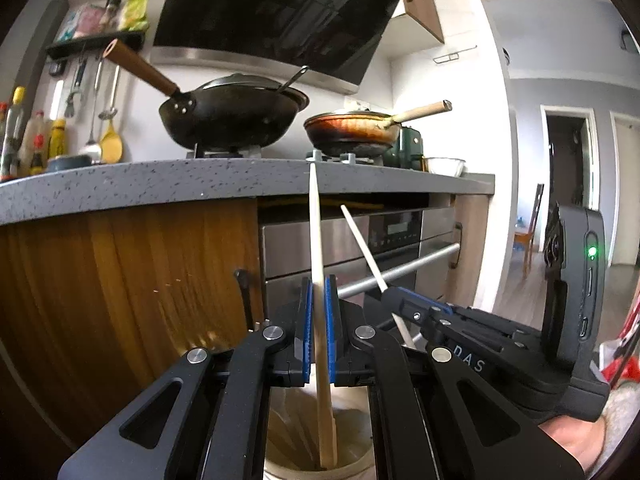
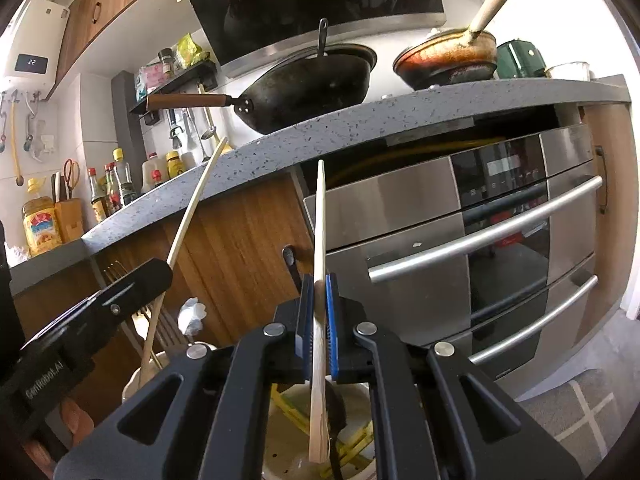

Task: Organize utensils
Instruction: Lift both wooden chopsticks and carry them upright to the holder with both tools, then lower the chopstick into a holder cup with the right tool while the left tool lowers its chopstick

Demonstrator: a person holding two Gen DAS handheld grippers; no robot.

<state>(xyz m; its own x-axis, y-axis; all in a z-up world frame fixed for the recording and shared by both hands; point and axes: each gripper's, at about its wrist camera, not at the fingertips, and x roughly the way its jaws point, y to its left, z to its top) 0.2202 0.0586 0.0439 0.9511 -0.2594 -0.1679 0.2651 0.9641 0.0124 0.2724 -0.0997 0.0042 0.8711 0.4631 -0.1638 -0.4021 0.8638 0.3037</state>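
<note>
I read "DAS" in pale letters on the body of the right gripper (image 1: 390,300) as my left camera sees it; the rest of the word is cut off; on the left gripper (image 2: 158,276), seen from my right camera, "GenRobot.AI" runs along its black body; the white water heater (image 2: 34,48) on the wall shows "22" on its dark display; the yellow oil bottle (image 2: 40,222) has a red label whose characters I cannot make out.
</note>
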